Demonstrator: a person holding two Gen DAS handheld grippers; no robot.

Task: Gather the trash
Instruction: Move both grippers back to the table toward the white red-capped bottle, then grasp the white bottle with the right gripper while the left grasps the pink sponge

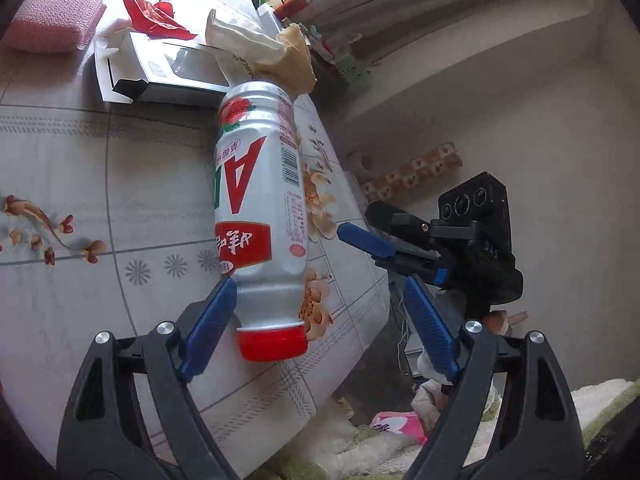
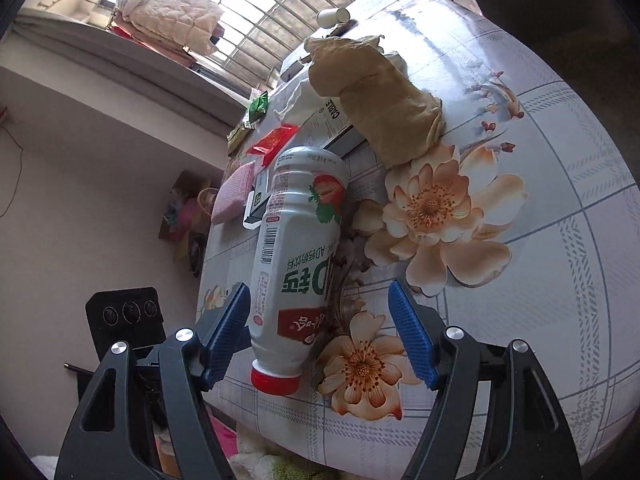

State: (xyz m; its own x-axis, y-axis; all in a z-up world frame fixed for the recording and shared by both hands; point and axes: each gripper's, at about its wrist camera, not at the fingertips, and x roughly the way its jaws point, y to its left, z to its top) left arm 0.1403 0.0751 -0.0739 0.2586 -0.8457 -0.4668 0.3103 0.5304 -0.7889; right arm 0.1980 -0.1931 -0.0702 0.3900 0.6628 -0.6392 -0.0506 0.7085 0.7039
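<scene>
A white plastic drink bottle (image 1: 256, 200) with a strawberry label and a red cap (image 1: 272, 344) lies on its side on the floral tablecloth, cap toward me. My left gripper (image 1: 320, 320) is open, and its left finger (image 1: 212, 320) is right beside the bottle's neck. My right gripper (image 2: 320, 332) is open too. In its view the bottle (image 2: 296, 256) sits between the fingers, close to the left pad (image 2: 228, 328). The right gripper (image 1: 360, 238) also shows in the left wrist view, just past the table's edge.
Behind the bottle lie a crumpled tan paper (image 2: 380, 92), an opened white window box (image 1: 168, 68), a red wrapper (image 1: 156, 16), a pink pad (image 1: 52, 20) and a paper cup (image 2: 332, 16). The table edge (image 1: 360, 340) drops to a floor with towels.
</scene>
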